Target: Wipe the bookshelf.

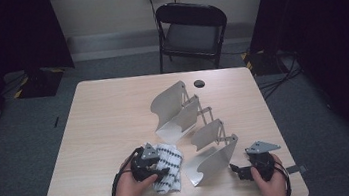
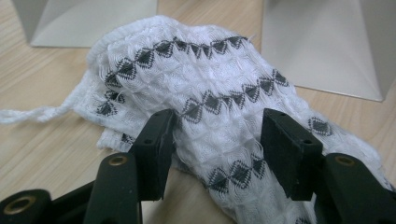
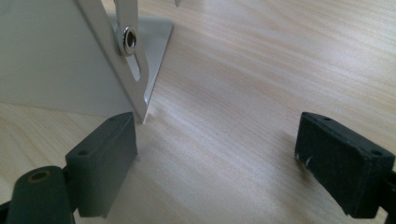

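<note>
A white knitted cloth [image 1: 171,166] with rows of black diamonds lies bunched near the table's front edge. My left gripper [image 1: 164,172] is on its left side. In the left gripper view the two black jaws straddle a raised fold of the cloth [image 2: 219,102], both pads press into its sides, and the left gripper [image 2: 217,140] is shut on it. A loose thread trails off the cloth to the left. My right gripper [image 1: 237,171] rests at the front right, its jaws wide open over bare wood [image 3: 217,158]. The left fingertip [image 3: 109,149] sits just below a corner of a grey metal plate [image 3: 60,56].
Two curved grey metal shells joined by hinged bars stand mid-table, one further back [image 1: 174,113] and one nearer [image 1: 213,161], right of the cloth. A small black disc [image 1: 199,83] lies near the far edge. A black folding chair [image 1: 192,30] stands beyond the table.
</note>
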### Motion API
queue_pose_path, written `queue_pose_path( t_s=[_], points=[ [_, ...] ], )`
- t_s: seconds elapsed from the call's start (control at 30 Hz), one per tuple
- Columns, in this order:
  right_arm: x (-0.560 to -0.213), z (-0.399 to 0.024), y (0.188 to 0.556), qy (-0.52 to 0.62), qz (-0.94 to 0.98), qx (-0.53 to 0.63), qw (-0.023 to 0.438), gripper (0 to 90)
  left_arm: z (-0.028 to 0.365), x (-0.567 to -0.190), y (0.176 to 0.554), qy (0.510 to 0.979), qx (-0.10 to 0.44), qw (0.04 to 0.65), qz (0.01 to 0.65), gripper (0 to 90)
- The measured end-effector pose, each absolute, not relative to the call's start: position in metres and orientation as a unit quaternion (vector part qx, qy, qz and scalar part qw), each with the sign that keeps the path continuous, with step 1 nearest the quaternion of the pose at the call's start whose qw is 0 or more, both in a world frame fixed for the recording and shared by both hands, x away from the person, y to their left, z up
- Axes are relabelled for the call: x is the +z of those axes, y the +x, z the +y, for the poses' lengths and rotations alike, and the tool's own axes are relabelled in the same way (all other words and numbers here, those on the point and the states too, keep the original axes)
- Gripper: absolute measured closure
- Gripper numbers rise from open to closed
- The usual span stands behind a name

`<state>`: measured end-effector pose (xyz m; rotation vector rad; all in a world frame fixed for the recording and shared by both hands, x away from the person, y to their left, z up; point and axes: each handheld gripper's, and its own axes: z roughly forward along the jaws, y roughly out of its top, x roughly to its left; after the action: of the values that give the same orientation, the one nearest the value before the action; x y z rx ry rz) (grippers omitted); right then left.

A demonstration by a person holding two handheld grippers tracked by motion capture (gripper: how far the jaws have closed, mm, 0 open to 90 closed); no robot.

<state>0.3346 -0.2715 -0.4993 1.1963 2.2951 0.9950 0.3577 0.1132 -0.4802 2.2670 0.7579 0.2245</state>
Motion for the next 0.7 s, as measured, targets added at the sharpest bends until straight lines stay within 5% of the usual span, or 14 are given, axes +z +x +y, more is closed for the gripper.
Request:
queue_pose_path(
  t_s=[0.7],
  points=[
    [-0.499,-0.271,0.335,0.424,0.814,0.353,0.183,12.3,0.084,-0.48,0.357,0.883,0.064,0.371,0.28,35.2]
  ],
)
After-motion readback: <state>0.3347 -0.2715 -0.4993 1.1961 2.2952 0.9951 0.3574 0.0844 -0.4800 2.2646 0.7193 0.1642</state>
